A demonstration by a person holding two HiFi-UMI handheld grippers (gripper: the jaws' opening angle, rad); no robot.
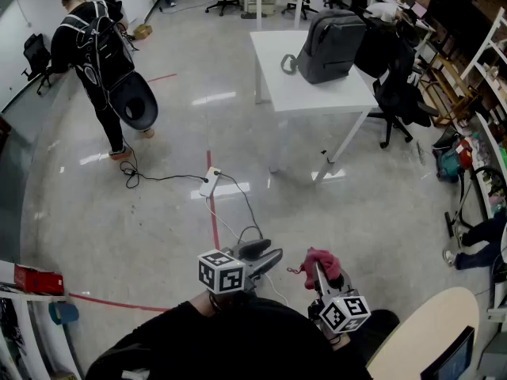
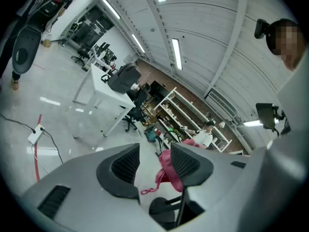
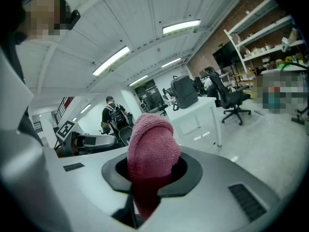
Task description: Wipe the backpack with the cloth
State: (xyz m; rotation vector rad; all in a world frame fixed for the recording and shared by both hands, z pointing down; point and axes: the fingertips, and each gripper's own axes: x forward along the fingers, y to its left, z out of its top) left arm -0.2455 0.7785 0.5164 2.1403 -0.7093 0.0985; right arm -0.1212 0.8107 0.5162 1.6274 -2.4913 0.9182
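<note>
Closest to me, my right gripper has its jaws clamped on the pink cloth, which bulges up between them in a rounded wad and hangs a darker tail below. Just beside it, my left gripper carries nothing. Its jaws stand apart, and through the gap I see only the floor and the cloth held by the other gripper. In the head view both grippers sit low, close to my body, side by side and not touching. Beyond them a red tape line runs away from me across the grey floor. A white power strip lies on it, with a black cable trailing off to its left. Farther on stands a white table, and the dark grey backpack sits upright on its far end, well apart from both grippers and the cloth. A black office chair is just beside the table on the right. Far off to the left, a person in black stands with their back to me.
</note>
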